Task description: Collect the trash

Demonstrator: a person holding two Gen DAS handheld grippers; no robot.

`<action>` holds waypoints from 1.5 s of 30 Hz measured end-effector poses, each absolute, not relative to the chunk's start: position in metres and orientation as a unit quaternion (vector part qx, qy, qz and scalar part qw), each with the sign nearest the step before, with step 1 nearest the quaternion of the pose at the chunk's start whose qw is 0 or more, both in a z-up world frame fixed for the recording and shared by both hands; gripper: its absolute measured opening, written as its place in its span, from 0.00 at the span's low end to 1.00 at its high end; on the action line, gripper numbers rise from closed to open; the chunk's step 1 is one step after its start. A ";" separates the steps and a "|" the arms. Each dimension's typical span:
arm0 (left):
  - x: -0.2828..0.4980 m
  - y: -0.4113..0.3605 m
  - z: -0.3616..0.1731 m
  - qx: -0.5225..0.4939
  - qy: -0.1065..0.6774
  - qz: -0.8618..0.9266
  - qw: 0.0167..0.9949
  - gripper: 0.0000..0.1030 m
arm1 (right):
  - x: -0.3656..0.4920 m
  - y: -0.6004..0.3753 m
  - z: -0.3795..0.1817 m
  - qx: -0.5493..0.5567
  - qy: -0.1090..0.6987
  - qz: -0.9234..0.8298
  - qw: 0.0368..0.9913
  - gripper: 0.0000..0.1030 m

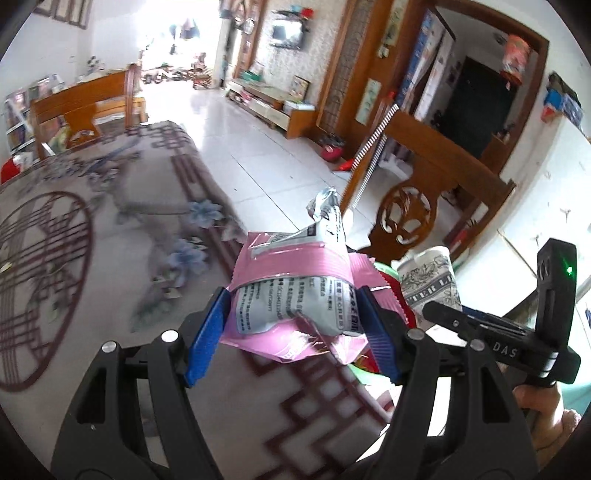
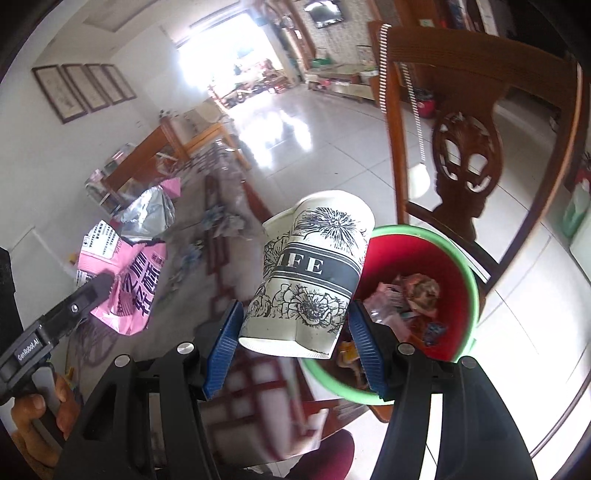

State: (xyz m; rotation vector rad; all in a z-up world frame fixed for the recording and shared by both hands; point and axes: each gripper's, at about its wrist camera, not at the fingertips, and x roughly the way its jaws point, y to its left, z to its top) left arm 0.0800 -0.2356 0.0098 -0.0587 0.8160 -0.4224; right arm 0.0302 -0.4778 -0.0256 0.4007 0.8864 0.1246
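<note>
The left gripper (image 1: 295,325) pinches a pink snack bag (image 1: 291,291) above the tablecloth edge, while the right gripper (image 2: 295,343) clamps a paper cup (image 2: 310,273) beside the red bin's green rim (image 2: 465,266) at 3 o'clock.

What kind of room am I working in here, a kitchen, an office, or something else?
Most likely the living and dining area of a home: a wall-mounted TV above a low cabinet, carved wooden dining chairs on a tiled floor, and a table with a patterned cloth.
</note>
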 end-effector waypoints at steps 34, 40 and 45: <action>0.082 -0.231 0.017 -0.044 0.310 -0.246 0.917 0.95 | 0.044 -0.487 -0.012 0.189 0.394 0.014 0.899 0.79; 0.049 -0.156 0.053 -0.041 0.219 -0.185 0.957 0.95 | 0.032 -0.418 0.056 0.139 0.287 0.048 0.946 0.93; 0.019 -0.098 0.077 -0.023 0.147 -0.131 0.980 0.95 | 0.023 -0.350 0.084 0.099 0.174 0.026 0.979 0.93</action>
